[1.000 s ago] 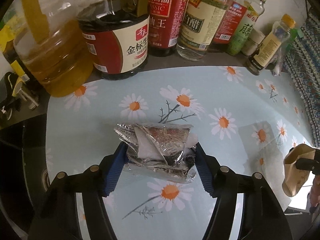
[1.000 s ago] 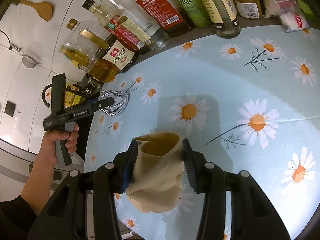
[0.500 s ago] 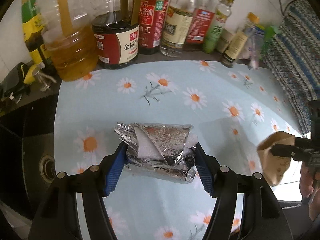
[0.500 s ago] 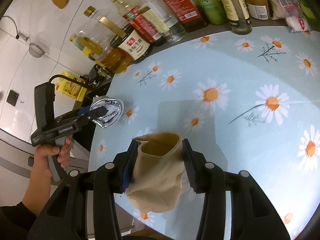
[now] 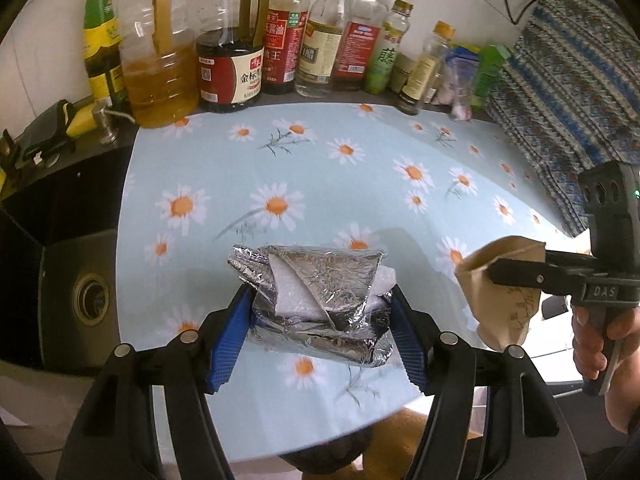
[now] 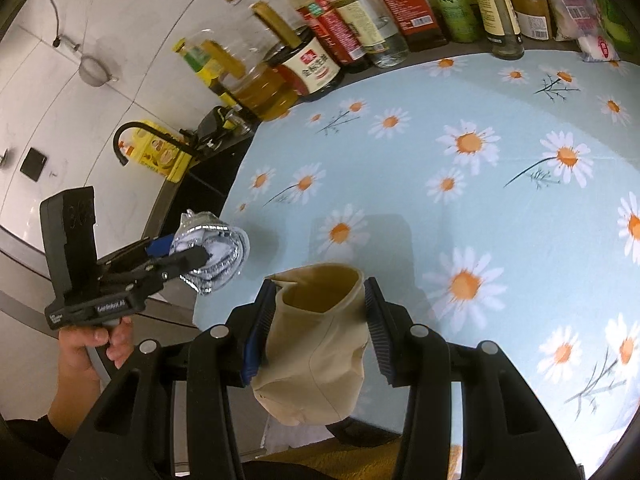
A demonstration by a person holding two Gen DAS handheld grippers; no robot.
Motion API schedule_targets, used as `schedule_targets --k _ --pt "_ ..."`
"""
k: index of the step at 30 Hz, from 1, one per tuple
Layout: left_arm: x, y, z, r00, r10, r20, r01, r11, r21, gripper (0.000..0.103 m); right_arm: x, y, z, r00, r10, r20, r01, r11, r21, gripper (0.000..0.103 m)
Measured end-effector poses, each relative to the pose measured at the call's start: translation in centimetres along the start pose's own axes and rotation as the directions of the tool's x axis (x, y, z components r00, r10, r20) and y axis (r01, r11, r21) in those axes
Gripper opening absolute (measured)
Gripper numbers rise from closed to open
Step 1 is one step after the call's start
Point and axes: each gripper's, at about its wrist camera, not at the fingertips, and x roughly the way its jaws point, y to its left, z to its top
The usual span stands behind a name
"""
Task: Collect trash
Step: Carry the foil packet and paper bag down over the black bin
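Foil, crumpled around a white foam pad, sat pinched crosswise between the blue pads of your left tool (image 5: 320,312), so the foil wad (image 5: 316,300) had its long axis running pad to pad and was lifted clear of the desk (image 5: 320,168). Your right tool (image 6: 318,324) gripped a tan paper cup (image 6: 316,344) by its flattened sides, mouth facing away from you, bottom hanging toward you past the desk's near edge. Each load was already in its tool, so I judged the coming move to be a carry to a bin, and no bin showed in either view. From the left wrist, the cup (image 5: 500,292) hung close to the right of the foil; from the right wrist, the foil (image 6: 212,252) hung to the left, the two apart but near enough to bump if you swung inward. Beyond them the daisy cloth lay bare, giving open room. Farther back a row of bottles (image 5: 280,40) lined the wall, and a dark sink (image 5: 80,292) lay to your left.
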Motion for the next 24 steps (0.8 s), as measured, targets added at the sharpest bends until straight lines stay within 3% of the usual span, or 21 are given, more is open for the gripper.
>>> schedule_targets --k 24 --pt "-3.6 0.5 -12.1 0.995 -0.093 -0.031 0.092 0.995 -0.03 0.064 3.0 6.1 -9.0 0.999 -0.018 -0.047 0.019 1.0 0.025 0.046"
